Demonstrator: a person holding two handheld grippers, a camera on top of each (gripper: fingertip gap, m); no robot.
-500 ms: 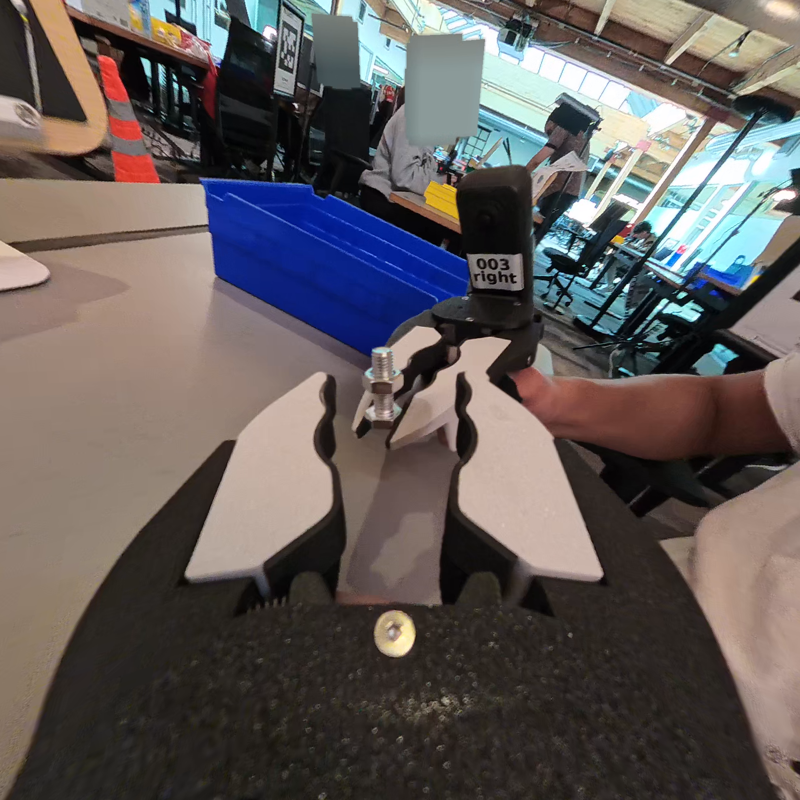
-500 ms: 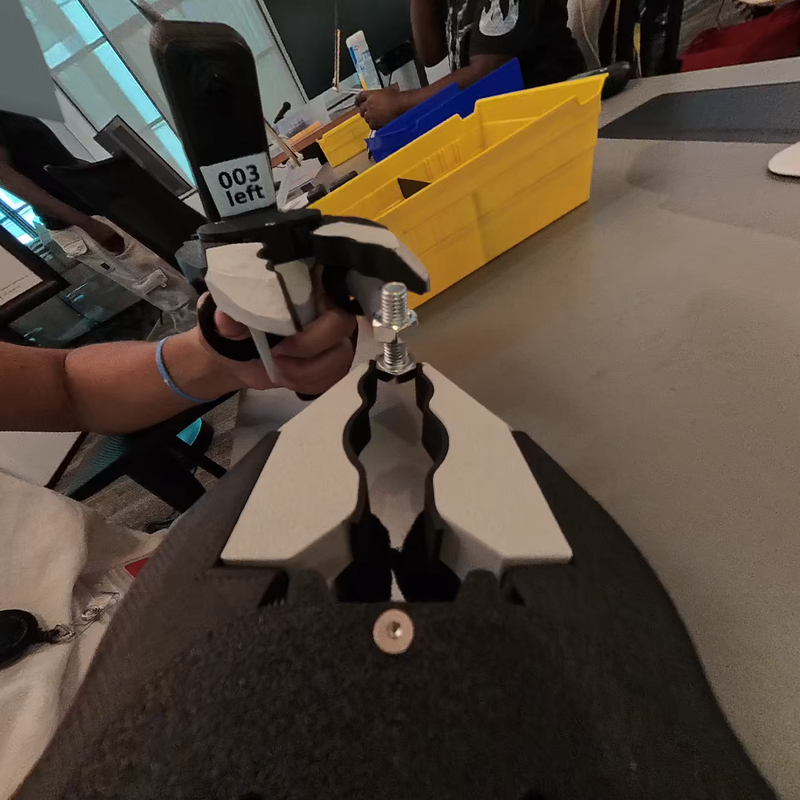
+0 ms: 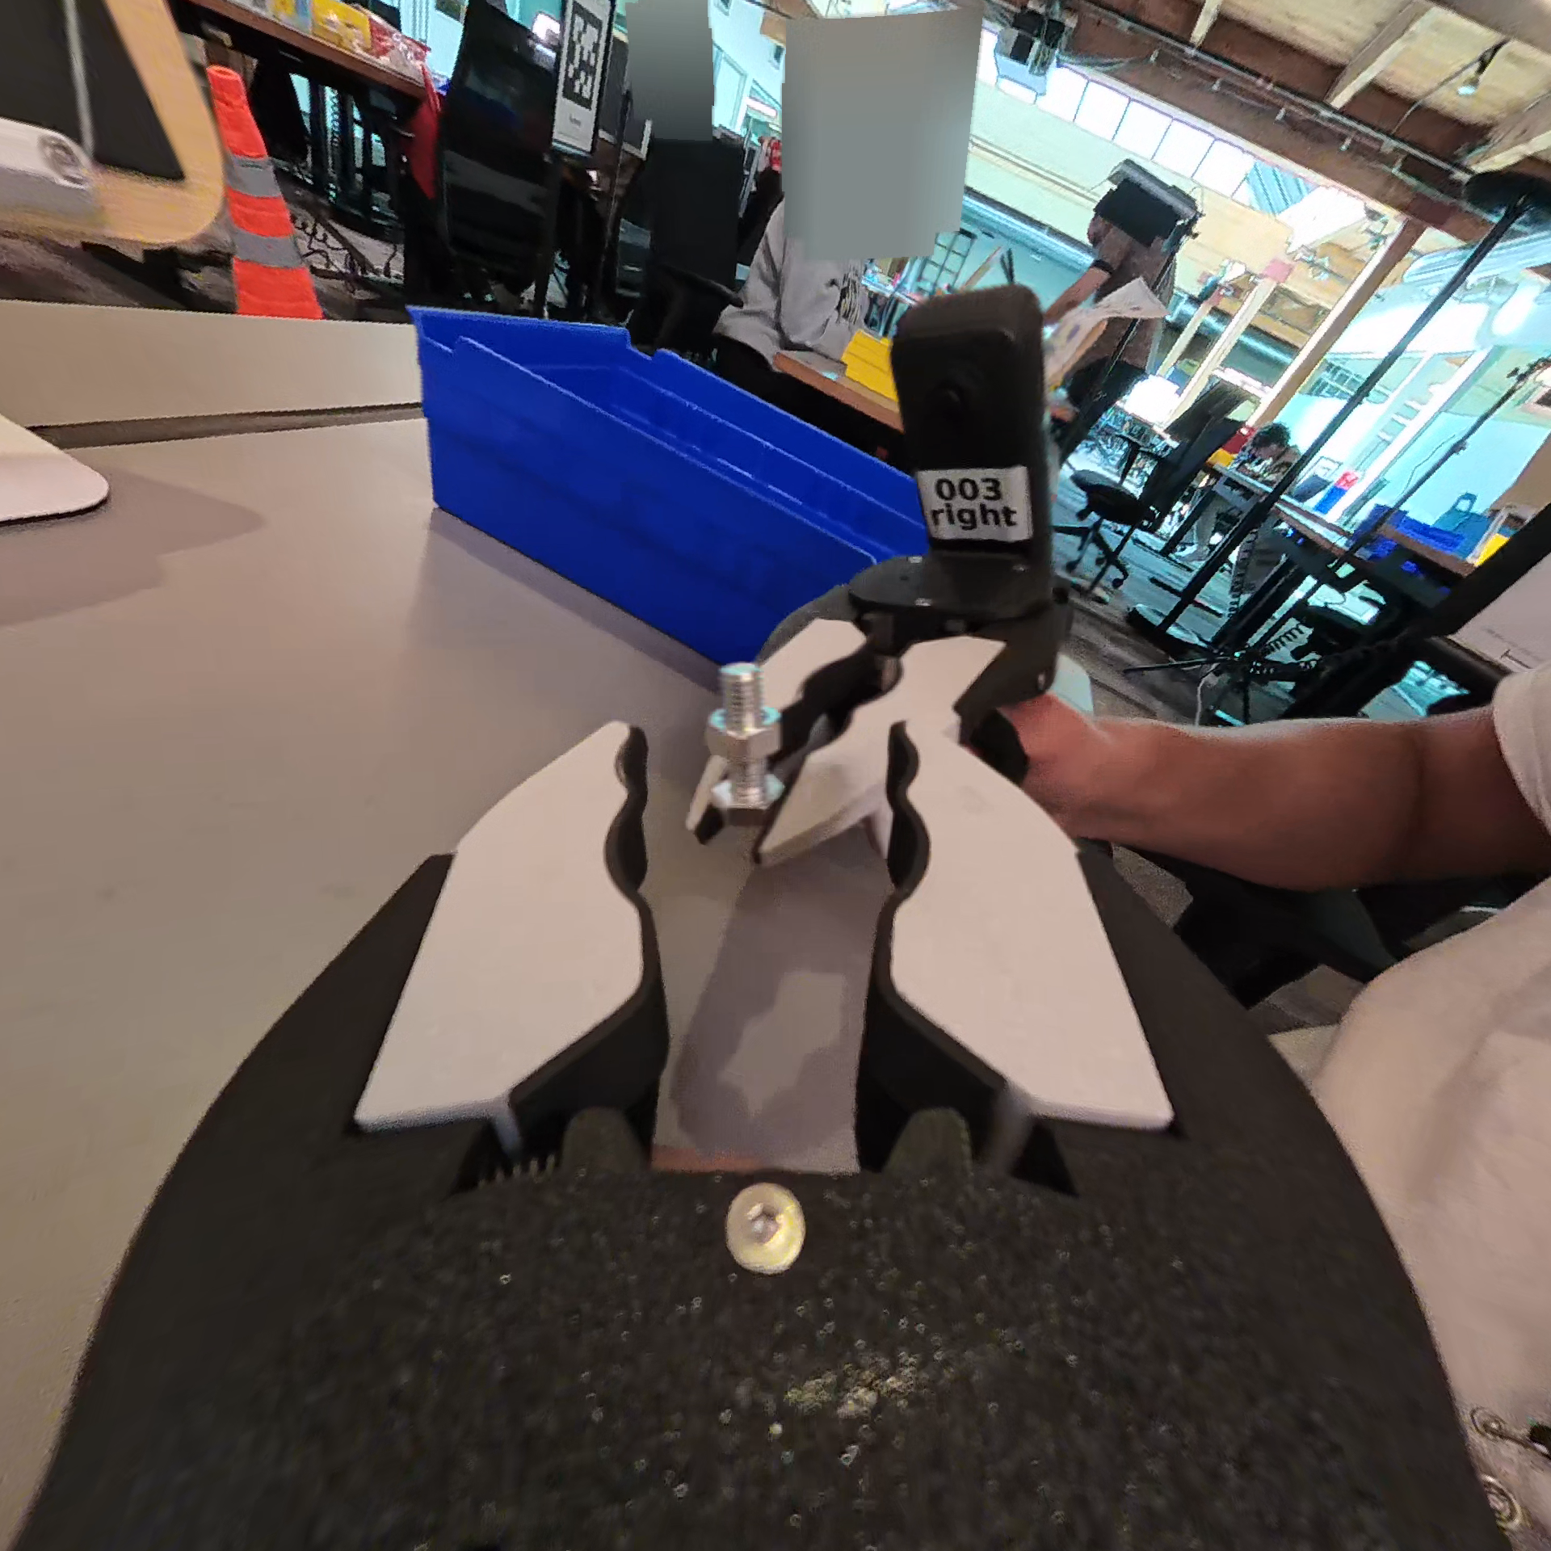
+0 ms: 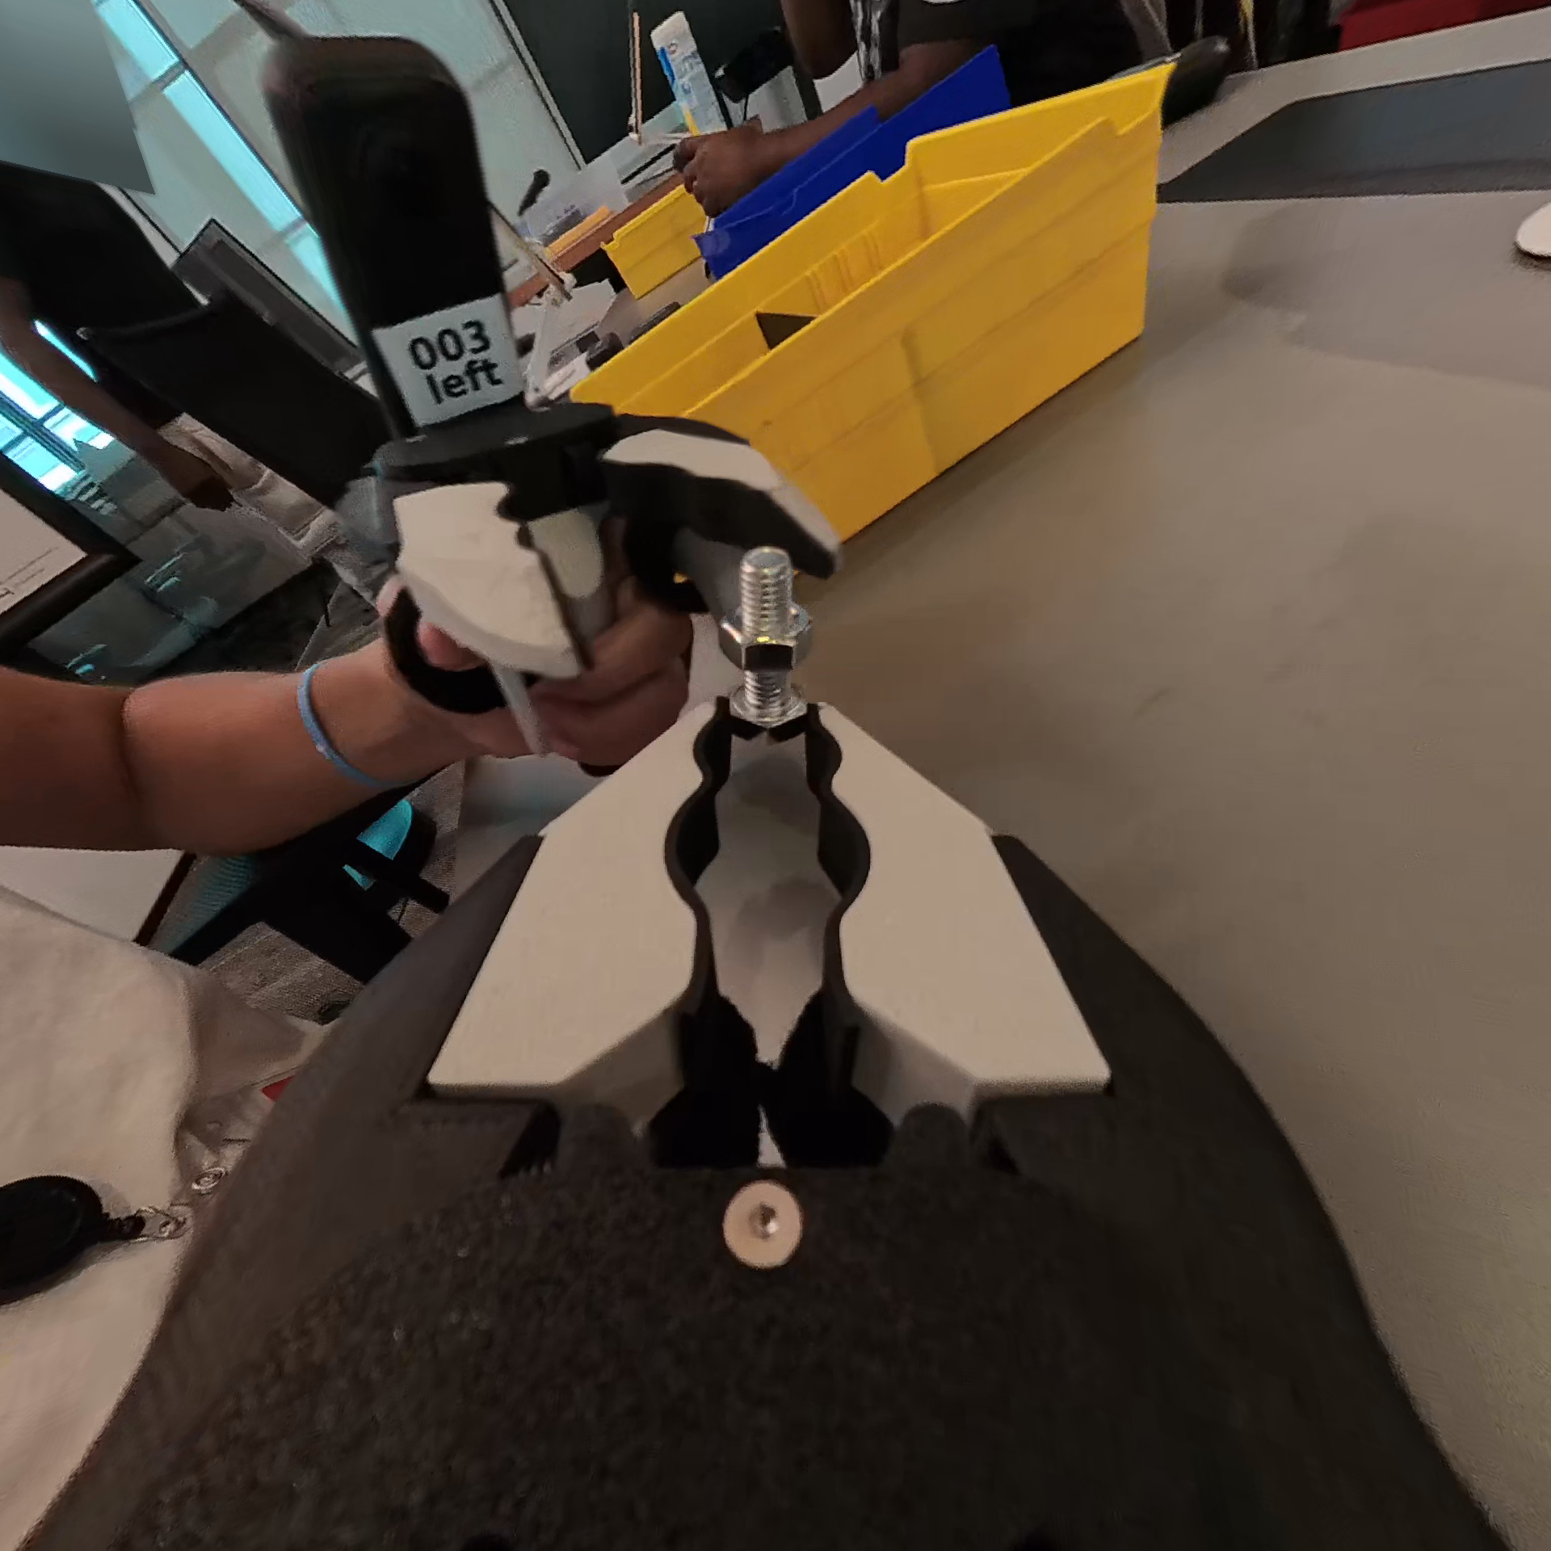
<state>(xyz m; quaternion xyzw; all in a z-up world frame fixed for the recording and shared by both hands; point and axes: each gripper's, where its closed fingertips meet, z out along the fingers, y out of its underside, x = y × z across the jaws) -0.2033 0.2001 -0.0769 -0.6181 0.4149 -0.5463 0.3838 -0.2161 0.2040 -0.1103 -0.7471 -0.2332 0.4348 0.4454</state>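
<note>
Right wrist view: right hand-held gripper [image 4: 765, 726] pinching one bolt [image 4: 765, 646], one nut [image 4: 764, 642]; left hand-held gripper [image 3: 759, 755] spread.

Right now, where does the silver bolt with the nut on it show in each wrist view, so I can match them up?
Left wrist view: the bolt stands upright just above centre, beyond the open left gripper, its head pinched in the right gripper's tips.
Right wrist view: the bolt stands at centre, head clamped at the right gripper tips.
Shared landmark: the hex nut midway up the thread.
</note>
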